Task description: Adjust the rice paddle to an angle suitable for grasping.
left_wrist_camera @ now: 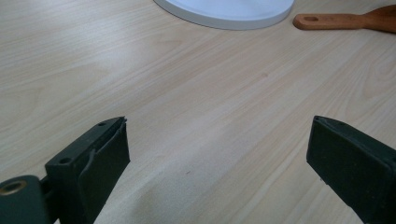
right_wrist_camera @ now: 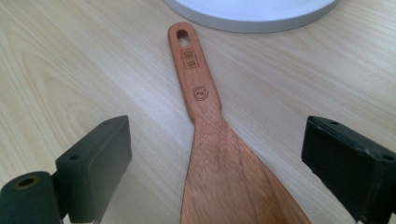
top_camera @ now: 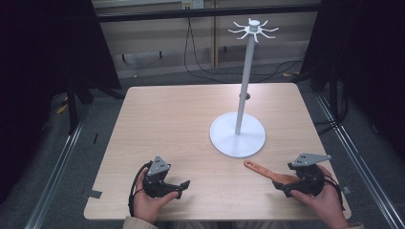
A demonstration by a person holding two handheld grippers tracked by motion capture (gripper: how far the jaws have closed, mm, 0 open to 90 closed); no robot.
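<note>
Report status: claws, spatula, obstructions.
Left claw open over bare table. Right claw open, straddling the spatula, not gripping. Spatula flat, handle toward stand. Nothing in the way.

- The wooden spatula carries two burnt-in marks on its handle, seen in the right gripper view: a small square stamp just below the hanging hole, and a round emblem below that.
- Neither mark is legible.

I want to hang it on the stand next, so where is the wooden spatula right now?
In the high view the wooden spatula lies flat on the table's near right side, just in front of the white stand's base, its blade between the open right claw's jaws.
</note>
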